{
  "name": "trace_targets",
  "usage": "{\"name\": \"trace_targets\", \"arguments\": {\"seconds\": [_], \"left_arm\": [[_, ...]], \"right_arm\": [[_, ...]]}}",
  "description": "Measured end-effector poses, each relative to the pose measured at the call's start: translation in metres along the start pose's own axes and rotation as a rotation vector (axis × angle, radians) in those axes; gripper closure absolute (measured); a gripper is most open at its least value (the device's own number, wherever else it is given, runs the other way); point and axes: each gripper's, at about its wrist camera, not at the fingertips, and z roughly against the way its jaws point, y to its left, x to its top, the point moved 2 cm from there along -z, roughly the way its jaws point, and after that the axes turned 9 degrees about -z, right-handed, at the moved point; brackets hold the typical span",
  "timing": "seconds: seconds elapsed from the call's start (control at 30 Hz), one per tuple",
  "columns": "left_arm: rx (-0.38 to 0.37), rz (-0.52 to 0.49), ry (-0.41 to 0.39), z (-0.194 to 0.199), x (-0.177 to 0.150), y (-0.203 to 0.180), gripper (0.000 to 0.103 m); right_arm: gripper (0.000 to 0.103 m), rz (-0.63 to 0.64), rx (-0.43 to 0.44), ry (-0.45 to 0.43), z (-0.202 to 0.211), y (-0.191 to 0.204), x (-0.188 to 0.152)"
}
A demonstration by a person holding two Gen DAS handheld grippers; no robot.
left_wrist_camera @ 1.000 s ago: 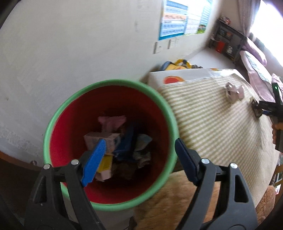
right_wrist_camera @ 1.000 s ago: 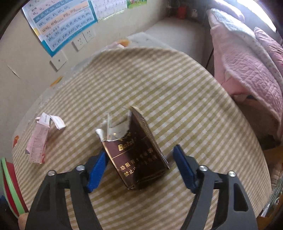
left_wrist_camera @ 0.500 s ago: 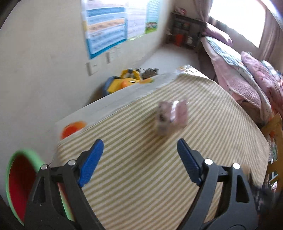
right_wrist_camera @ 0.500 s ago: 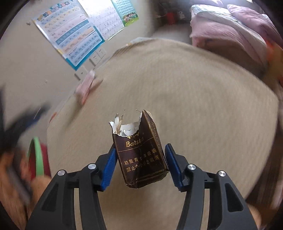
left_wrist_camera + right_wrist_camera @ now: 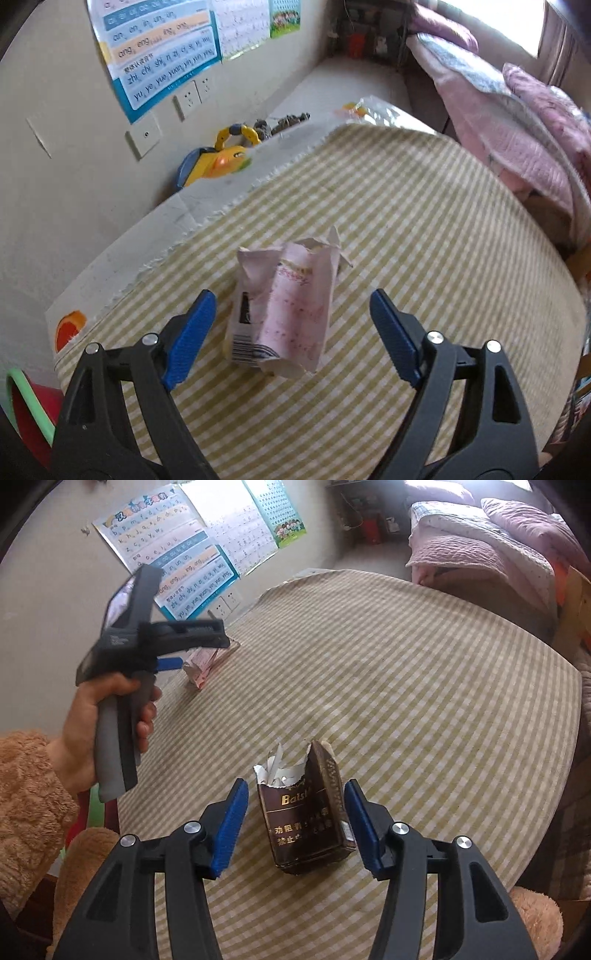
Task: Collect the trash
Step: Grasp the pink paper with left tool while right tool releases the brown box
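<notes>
The right gripper (image 5: 293, 825) has just been closing its jaws on the torn brown pack (image 5: 306, 812), yet a gap shows at its left pad, so the pack may slip on the way to the bin (image 5: 26, 410) at 8 o'clock. The left gripper (image 5: 293, 334), its jaws just opened wide, straddles the one pink wrapper (image 5: 282, 306) on the tabletop (image 5: 424, 229) untouched; closing off-centre could crumple or push it: two pieces, two grippers, one bin.

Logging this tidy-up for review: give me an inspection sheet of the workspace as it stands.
Surface: yellow-and-white striped tablecloth.
Job's things: torn pink paper wrapper lying on it; torn brown cigarette pack; red bin with green rim beside the table.
Clutter: yellow plastic toy by the wall.
Grippers: left claw open, jaws just widened, astride the wrapper without touching; right claw, jaws just closed, shut on the pack.
Cables: nothing seen.
Surroundings: wall posters, pink quilted bedding.
</notes>
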Motion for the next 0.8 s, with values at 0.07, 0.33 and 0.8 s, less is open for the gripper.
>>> {"name": "trace_targets", "arguments": {"seconds": [0.07, 0.33, 0.8], "left_arm": [[-0.001, -0.001, 0.019, -0.003, -0.004, -0.002, 0.029], [0.010, -0.094, 0.012, 0.015, -0.022, -0.012, 0.074], [-0.035, -0.060, -0.033, 0.113, -0.114, -0.007, 0.074]], "right_arm": [[0.051, -0.011, 0.007, -0.004, 0.003, -0.003, 0.000], [0.051, 0.004, 0.002, -0.002, -0.001, 0.004, 0.000], [0.051, 0.037, -0.074, -0.011, -0.002, 0.013, -0.005]]}}
